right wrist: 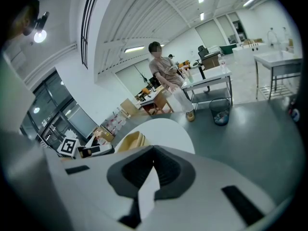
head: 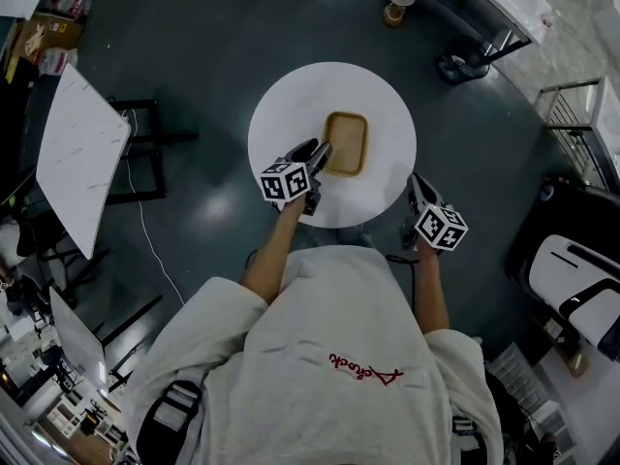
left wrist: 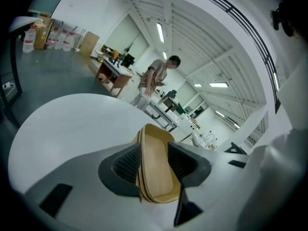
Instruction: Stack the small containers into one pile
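Observation:
A pile of nested tan containers point(head: 346, 143) lies near the middle of the round white table point(head: 291, 105). My left gripper point(head: 320, 151) reaches the pile's left side. In the left gripper view the pile point(left wrist: 156, 170) shows between the dark pads point(left wrist: 126, 163), one pad outside its wall and the other inside, jaws open around it. My right gripper point(head: 415, 180) hovers at the table's right edge, apart from the pile. Its jaws point(right wrist: 154, 150) are shut with nothing between them, and the tan pile point(right wrist: 130, 141) shows beyond them on the table point(right wrist: 168, 129).
A person point(left wrist: 154, 78) stands at benches beyond the table, also seen in the right gripper view as a person point(right wrist: 166, 76). A tilted white board point(head: 77, 153) on a dark frame stands left of the table. A bin point(right wrist: 221, 112) and a white machine point(head: 576, 279) are on the right.

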Tool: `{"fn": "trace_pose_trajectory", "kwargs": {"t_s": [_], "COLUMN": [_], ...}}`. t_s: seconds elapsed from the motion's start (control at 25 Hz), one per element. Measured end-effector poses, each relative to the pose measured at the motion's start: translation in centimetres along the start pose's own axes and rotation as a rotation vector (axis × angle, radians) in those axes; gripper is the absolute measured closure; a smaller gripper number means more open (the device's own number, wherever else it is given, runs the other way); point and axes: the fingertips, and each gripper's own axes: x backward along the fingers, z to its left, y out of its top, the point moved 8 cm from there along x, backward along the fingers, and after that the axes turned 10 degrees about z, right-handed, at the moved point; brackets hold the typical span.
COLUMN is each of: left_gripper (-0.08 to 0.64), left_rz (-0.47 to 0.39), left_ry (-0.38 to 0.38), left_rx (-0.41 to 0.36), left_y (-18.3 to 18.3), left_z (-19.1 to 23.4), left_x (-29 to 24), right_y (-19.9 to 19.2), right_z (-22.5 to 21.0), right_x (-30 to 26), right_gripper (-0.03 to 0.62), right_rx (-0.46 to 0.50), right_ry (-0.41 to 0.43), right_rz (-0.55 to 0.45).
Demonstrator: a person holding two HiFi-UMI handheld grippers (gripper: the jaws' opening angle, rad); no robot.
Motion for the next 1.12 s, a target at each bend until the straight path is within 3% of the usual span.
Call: {"fn": "trace_pose_trajectory", "kwargs": {"t_s": [0.28, 0.52, 0.72, 1.12], "left_gripper": [0.403, 0.41, 0.526, 0.549], "left_rz": [-0.005, -0.039, -0.063, -0.114], "left_ry": [0.006, 0.005, -0.024, -0.064], "left_rx": [-0.035, -0.109, -0.203, -0.341], "left_y": [0.1, 0.9, 2.0, 5.0], "left_z": [-0.1, -1.2, -2.8, -4.9], "left_x": [1.0, 2.4, 3.9, 7.0], "right_y": [-0.5, -0.8, -0.3, 2.0], "right_z": [0.3, 0.8, 2.0, 5.4], "right_x": [0.1, 0.1, 0.3, 0.8], "right_gripper": [0.571, 0.571, 0.571, 0.571], "right_rx": [0.003, 0.015, 0.031, 0.078], "right_ry": [0.01, 0.024, 0.042, 0.064], "right_rz": [0.002, -0.001, -0.03, -0.127]}}
